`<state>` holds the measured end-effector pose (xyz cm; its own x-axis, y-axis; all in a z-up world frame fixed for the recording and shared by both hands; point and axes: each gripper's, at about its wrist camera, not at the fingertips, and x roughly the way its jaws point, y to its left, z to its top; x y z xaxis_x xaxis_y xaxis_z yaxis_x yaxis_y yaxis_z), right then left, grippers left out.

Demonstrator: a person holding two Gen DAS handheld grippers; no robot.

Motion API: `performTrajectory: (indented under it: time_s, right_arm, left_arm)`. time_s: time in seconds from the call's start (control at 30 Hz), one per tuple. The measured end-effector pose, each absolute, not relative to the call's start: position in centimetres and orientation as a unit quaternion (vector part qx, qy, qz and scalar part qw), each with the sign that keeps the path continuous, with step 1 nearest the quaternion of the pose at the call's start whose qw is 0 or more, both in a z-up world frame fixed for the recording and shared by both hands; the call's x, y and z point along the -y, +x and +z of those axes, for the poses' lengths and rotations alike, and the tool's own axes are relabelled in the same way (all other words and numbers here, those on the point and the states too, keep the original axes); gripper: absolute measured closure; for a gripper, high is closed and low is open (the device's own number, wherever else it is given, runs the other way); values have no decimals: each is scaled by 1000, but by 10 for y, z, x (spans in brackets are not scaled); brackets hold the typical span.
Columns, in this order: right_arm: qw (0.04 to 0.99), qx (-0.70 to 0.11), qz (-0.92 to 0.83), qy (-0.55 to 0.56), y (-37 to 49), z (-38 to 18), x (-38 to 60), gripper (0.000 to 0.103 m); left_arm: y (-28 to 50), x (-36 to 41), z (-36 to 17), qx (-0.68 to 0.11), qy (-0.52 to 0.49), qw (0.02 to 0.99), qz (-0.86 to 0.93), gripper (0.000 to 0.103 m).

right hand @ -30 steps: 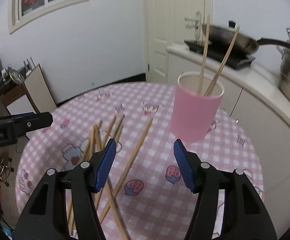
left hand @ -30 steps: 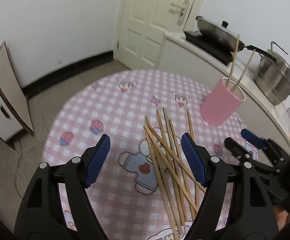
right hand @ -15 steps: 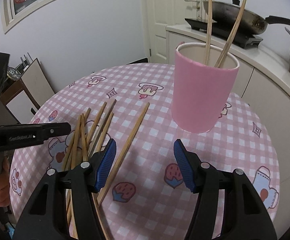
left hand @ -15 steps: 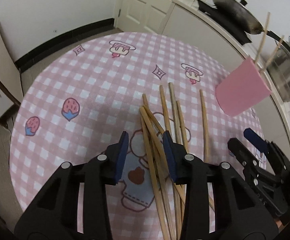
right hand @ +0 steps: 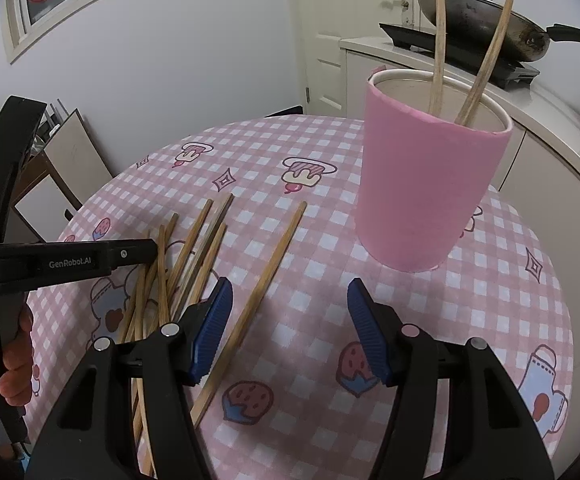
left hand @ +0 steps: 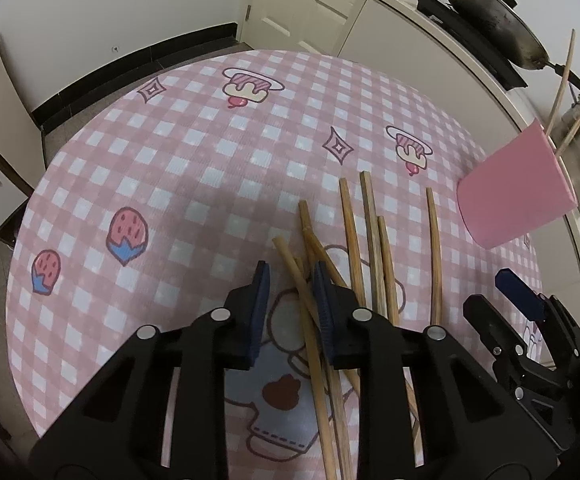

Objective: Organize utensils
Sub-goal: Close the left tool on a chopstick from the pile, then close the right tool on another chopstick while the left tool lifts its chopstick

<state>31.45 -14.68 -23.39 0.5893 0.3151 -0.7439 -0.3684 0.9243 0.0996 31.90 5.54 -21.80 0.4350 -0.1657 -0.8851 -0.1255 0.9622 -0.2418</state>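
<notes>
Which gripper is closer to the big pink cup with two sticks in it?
Right. The right gripper hangs just in front of the pink cup. The left gripper is farther away, closing around wooden chopsticks in the pile.

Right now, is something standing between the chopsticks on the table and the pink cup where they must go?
Nothing visible stands in the way. The chopsticks lie loose on the checked cloth, one chopstick apart from the pile, and only bare cloth separates them from the upright pink cup, whose mouth is open with two sticks inside.

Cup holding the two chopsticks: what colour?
Pink outside, whitish inside: cup; clearest in the right wrist view.
</notes>
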Motion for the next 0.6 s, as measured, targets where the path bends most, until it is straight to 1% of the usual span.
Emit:
performTrajectory:
  time_s: [0.07, 0.1, 0.13, 0.37, 0.4, 0.47, 0.6]
  right_arm:
    - [890, -412, 192, -32, 317, -234, 146, 46]
    - [890, -413, 191, -32, 318, -235, 146, 46]
    - [890, -414, 191, -32, 319, -235, 145, 46]
    - [883, -428, 189, -29, 331, -241, 139, 47]
    - [883, -431, 186, -30, 333, -242, 138, 48]
    - [880, -440, 177, -32, 339, -245, 136, 55]
    - [873, -455, 172, -36, 351, -248, 130, 61]
  left_arm:
    - [321, -55, -218, -532, -134, 836, -11, 80]
    - [322, -56, -218, -531, -132, 837, -10, 86]
    - [322, -56, -218, -530, -132, 837, -10, 89]
    - [320, -62, -218, -521, -146, 841, -12, 97]
    - [319, -64, -217, -519, -149, 842, -12, 98]
    - [317, -67, -215, -515, -156, 843, -16, 98]
    - [315, -72, -209, -508, -166, 845, -22, 98]
